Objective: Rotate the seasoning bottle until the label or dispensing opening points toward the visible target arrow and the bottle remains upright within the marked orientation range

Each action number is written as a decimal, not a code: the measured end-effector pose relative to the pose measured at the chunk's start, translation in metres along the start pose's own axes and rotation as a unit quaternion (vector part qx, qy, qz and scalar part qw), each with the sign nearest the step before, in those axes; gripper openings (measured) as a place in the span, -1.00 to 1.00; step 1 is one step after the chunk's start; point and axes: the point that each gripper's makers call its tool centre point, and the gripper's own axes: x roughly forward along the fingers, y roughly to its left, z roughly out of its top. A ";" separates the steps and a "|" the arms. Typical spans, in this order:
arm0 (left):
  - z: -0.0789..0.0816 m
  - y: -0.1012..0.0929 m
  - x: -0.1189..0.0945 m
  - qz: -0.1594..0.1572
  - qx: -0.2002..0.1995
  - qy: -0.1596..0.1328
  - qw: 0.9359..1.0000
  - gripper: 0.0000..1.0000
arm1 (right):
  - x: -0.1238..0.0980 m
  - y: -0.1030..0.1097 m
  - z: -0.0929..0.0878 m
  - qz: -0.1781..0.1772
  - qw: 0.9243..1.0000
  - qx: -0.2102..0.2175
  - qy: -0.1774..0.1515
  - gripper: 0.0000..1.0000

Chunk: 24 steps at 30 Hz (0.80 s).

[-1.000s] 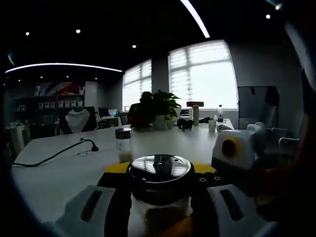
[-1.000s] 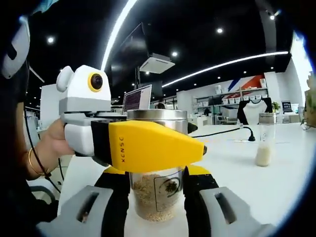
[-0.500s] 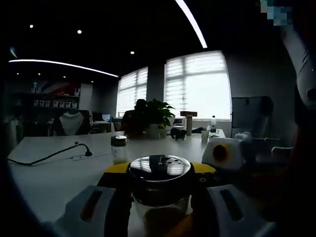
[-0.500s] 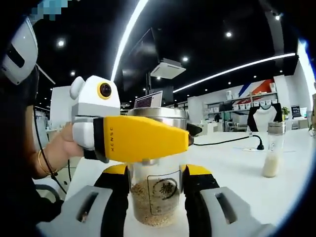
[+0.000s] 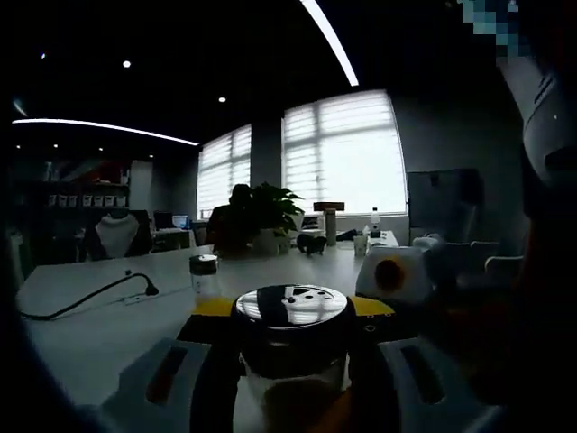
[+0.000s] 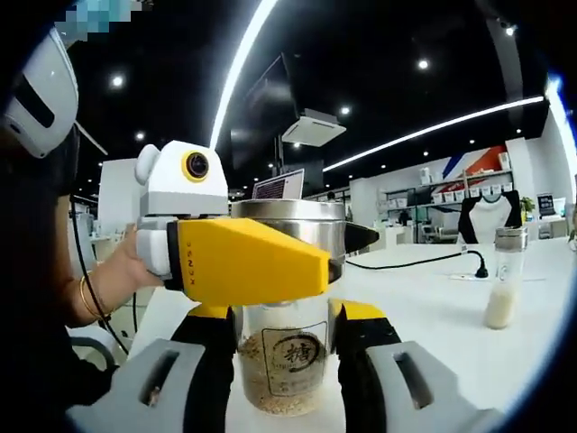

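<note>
Since the earlier frame the label (image 6: 295, 355) has turned to face the right gripper view squarely — the bottle (image 6: 287, 347) was rotated a little more. It stands upright on the table (image 6: 433, 316). The right gripper (image 6: 287, 361) has its jaws narrow around the glass body, and the left gripper (image 5: 293, 347) is clamped on the lid (image 5: 293, 307). I judge the turning step is in progress. No arrow is visible, so next a small careful twist, keeping it vertical.
</note>
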 end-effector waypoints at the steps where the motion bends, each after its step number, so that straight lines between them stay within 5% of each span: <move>1: 0.000 0.000 0.000 -0.001 0.000 0.000 1.000 -0.06 | 0.000 0.000 0.000 -0.001 1.000 0.000 0.001 -0.16; 12: -0.007 0.003 0.002 0.006 -0.003 0.014 1.000 -0.05 | 0.000 -0.007 -0.007 -0.026 0.999 -0.025 0.028 -0.16; 24: -0.019 0.015 0.005 0.067 -0.016 0.041 0.997 -0.07 | 0.001 -0.021 -0.016 -0.090 0.995 -0.016 0.033 -0.16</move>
